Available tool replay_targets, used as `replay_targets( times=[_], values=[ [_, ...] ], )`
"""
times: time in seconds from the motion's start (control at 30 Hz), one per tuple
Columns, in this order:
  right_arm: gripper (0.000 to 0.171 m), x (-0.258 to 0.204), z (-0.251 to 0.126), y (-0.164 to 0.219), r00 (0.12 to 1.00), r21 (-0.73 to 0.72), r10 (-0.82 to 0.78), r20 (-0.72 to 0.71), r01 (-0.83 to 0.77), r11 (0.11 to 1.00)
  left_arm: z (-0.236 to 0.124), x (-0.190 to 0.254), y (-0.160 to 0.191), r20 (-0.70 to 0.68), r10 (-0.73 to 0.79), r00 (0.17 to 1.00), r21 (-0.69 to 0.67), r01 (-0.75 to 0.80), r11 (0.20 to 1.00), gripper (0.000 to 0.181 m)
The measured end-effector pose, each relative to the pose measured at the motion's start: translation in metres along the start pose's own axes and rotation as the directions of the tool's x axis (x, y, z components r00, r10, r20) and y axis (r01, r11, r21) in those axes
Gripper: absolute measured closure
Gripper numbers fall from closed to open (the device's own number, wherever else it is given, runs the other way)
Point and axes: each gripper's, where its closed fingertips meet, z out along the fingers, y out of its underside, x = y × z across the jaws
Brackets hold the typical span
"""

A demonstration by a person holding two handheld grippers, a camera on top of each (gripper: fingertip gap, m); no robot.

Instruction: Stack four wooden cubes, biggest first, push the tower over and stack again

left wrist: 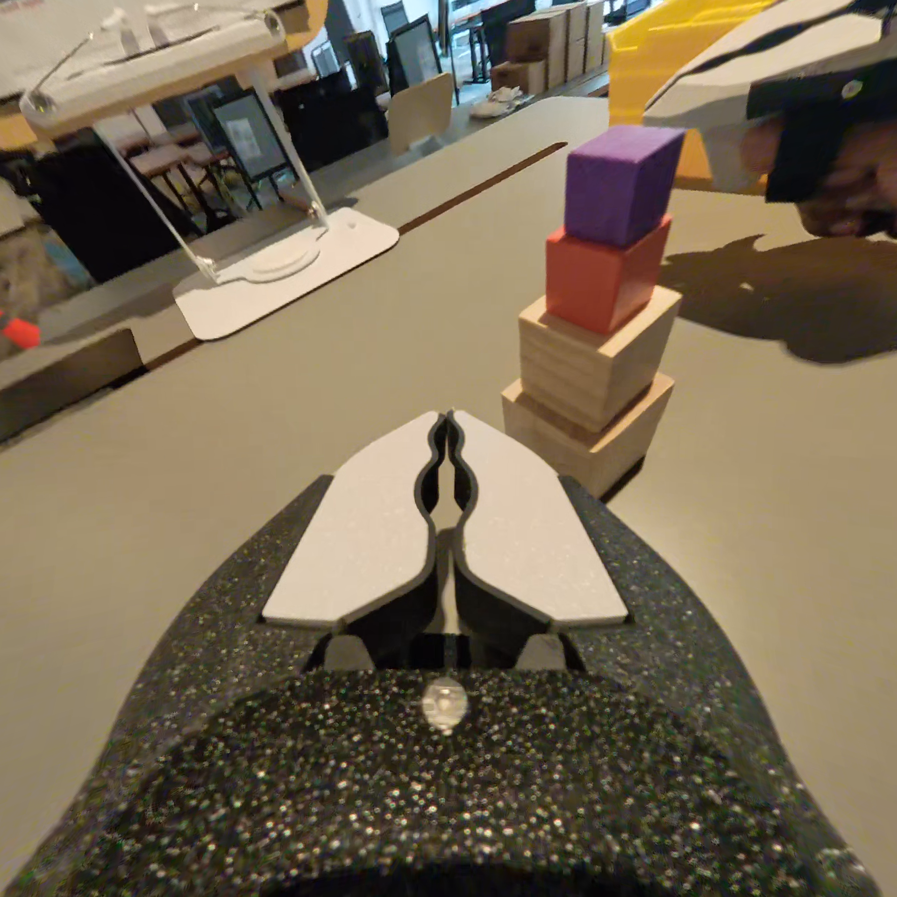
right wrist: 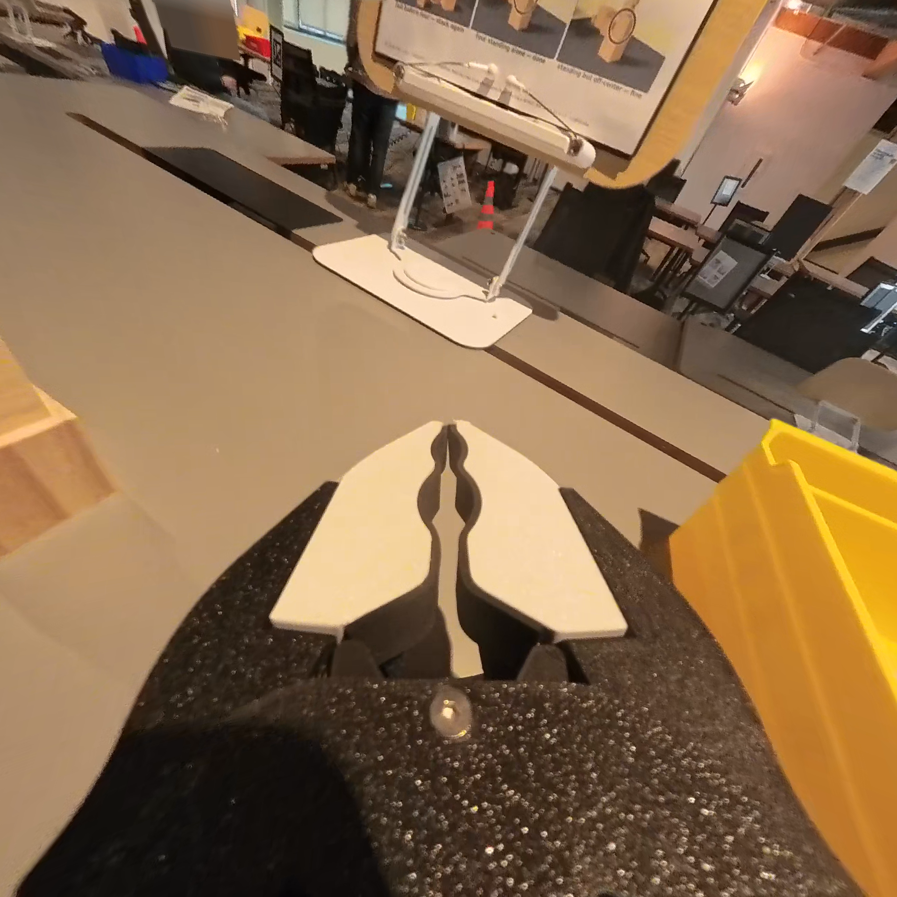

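Note:
In the left wrist view a tower of cubes stands on the grey table [left wrist: 291,437]: a large plain wooden cube [left wrist: 582,437] at the bottom, a smaller plain wooden cube [left wrist: 592,359] on it, an orange-red cube [left wrist: 597,281] above that, and a purple cube [left wrist: 621,189] on top. My left gripper [left wrist: 447,416] is shut with nothing in it, just left of the tower's base. My right gripper [right wrist: 449,427] is shut with nothing in it; its body shows at the upper right of the left wrist view [left wrist: 776,87], level with the purple cube. A wooden cube's edge [right wrist: 34,461] shows at the left of the right wrist view.
A yellow bin [right wrist: 801,606] stands close on the right of my right gripper, and also shows behind the tower [left wrist: 631,63]. A white stand with a clear holder [left wrist: 286,272] sits at the table's far edge, seen too in the right wrist view [right wrist: 427,291]. A seam [left wrist: 485,189] runs across the table. Some 25 cm of space lies between my two pairs of fingers. My left gripper is the nearer one to the large plain wooden cube [left wrist: 582,437]: about 5 cm, against 20 cm.

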Motion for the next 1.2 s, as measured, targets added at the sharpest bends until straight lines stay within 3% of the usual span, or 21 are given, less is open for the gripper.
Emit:
replay_targets(
  times=[0.17, 0.27, 0.4, 0.5, 0.63, 0.8, 0.93, 1.2],
  values=[
    [0.171, 0.011, -0.010, 0.014, 0.999, -0.026, -0.045, 0.004, 0.045, 0.999, 0.003, 0.015, -0.002, 0.009, -0.006, 1.000, -0.080, 0.007, 0.997, 0.181],
    [0.171, 0.017, -0.016, 0.018, 0.999, -0.030, -0.047, 0.015, 0.048, 0.998, 0.010, 0.040, -0.013, -0.054, 0.090, 0.994, -0.108, -0.095, 0.990, 0.181],
    [0.171, 0.030, -0.028, 0.011, 0.999, 0.000, -0.052, -0.009, 0.052, 0.999, 0.009, 0.076, -0.044, -0.120, 0.263, 0.957, -0.007, -0.265, 0.964, 0.181],
    [0.171, 0.040, -0.040, 0.007, 0.998, 0.026, -0.057, -0.030, 0.058, 0.998, 0.005, 0.078, -0.041, -0.115, 0.312, 0.943, -0.032, -0.317, 0.948, 0.181],
    [0.171, 0.041, -0.055, 0.011, 0.998, 0.048, -0.056, 0.003, 0.056, 0.997, -0.012, 0.055, -0.029, -0.024, 0.235, 0.972, -0.027, -0.236, 0.971, 0.181],
    [0.171, 0.027, -0.068, 0.018, 0.996, 0.048, -0.060, 0.061, 0.057, 0.997, -0.031, 0.009, -0.005, 0.239, 0.021, 0.971, 0.055, -0.036, 0.998, 0.181],
    [0.171, 0.007, -0.080, 0.022, 0.992, 0.059, -0.066, 0.112, 0.059, 0.996, -0.045, 0.011, -0.015, 0.369, 0.084, 0.926, 0.110, -0.133, 0.985, 0.180],
    [0.168, -0.033, -0.093, 0.022, 0.964, 0.079, -0.088, 0.251, 0.070, 0.994, -0.035, 0.031, -0.009, 0.366, 0.261, 0.893, 0.005, -0.282, 0.959, 0.177]
  ],
)
